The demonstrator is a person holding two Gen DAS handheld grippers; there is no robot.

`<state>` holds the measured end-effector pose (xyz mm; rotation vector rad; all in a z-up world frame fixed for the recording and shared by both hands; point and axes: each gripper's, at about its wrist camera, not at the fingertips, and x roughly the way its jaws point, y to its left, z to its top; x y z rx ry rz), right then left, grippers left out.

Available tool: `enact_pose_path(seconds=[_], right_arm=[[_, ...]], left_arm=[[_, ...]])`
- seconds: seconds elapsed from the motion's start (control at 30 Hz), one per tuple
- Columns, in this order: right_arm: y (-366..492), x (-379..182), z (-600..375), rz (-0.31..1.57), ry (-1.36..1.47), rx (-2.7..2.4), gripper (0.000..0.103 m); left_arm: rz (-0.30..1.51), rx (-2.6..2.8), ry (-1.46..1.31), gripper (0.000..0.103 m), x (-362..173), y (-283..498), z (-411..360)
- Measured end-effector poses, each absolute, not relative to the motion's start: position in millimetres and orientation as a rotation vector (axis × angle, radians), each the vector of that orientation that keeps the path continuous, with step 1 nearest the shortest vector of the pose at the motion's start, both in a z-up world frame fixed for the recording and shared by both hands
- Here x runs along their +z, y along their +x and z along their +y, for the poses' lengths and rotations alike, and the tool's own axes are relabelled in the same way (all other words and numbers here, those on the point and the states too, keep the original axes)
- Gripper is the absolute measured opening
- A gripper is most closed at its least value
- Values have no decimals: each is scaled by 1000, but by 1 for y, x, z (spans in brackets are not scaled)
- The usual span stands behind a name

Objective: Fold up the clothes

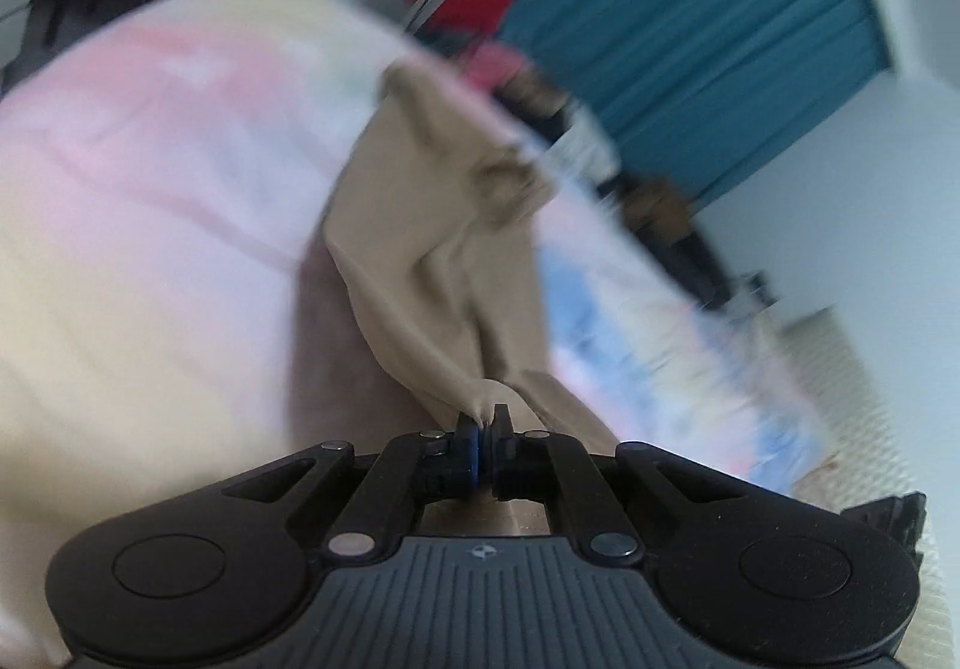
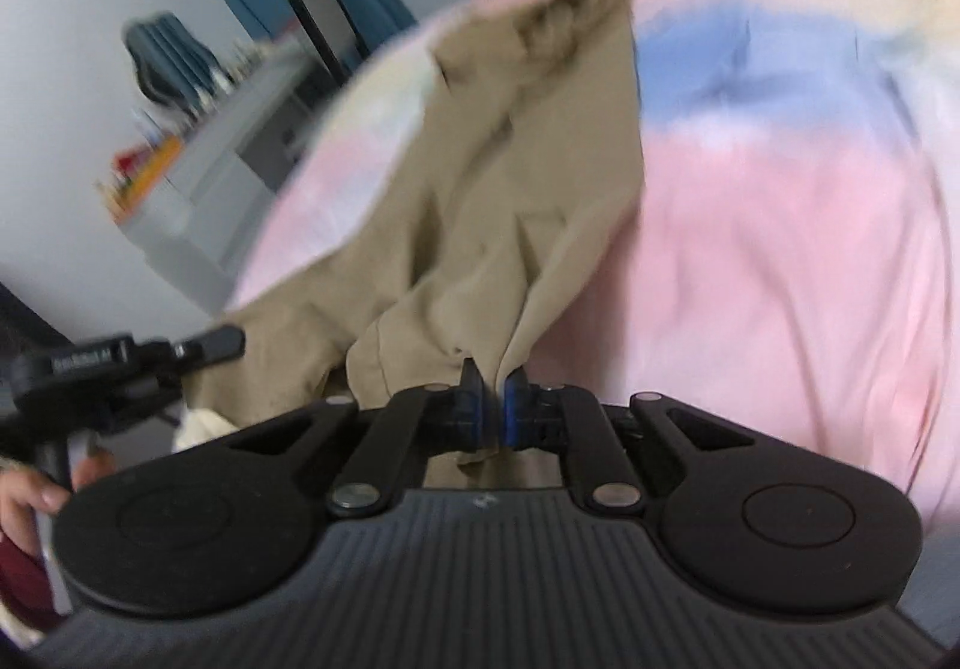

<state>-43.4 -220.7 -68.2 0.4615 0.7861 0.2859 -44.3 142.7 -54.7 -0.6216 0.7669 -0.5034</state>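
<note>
Left claw [image 1: 485, 417] and right claw [image 2: 492, 390] each clamp an edge of the tan garment [image 1: 432, 249], which trails toward 12 o'clock over the pastel bed [image 1: 150, 159]. Keep tension even, edges aligned.

a bedroom in a home is indicated. a bed [image 2: 780, 261] is seen, covered by a pastel sheet [image 1: 150, 141] in pink, cream and blue patches. teal curtains [image 1: 720, 39] are hung against a pale wall [image 1: 840, 201]. beyond the bed's far edge, red and pink clothing [image 1: 480, 3] is glimpsed, seemingly on a rack, though blurred. a grey cabinet [image 2: 240, 153] with small colourful items on top and a dark chair [image 2: 168, 57] are visible beside the wall.
</note>
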Motion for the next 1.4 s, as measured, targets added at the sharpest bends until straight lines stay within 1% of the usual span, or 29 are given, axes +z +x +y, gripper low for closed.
enact_pose_path(seconds=[0.17,0.47,0.57,0.67,0.87,1.07,1.27,1.4], right_arm=[[-63,-34,-242,670,503,318,10],[-139,-33,-267,627,549,357,10],[-148,-31,-272,619,570,342,10],[-135,-20,-274,581,576,341,10],[-76,-6,-278,521,541,313,10],[-4,-9,-275,517,513,305,10],[77,-34,-271,545,486,254,10],[125,-69,-264,567,438,220,10]], left_arm=[[688,-535,-645,3,-32,-84,139],[590,-582,-571,3,10,-167,122],[579,-575,-543,3,21,-174,113],[545,-556,-510,3,34,-167,103],[528,-531,-473,3,49,-117,87],[548,-486,-426,3,45,-34,81],[574,-439,-397,4,10,59,73],[631,-394,-416,4,-37,119,71]])
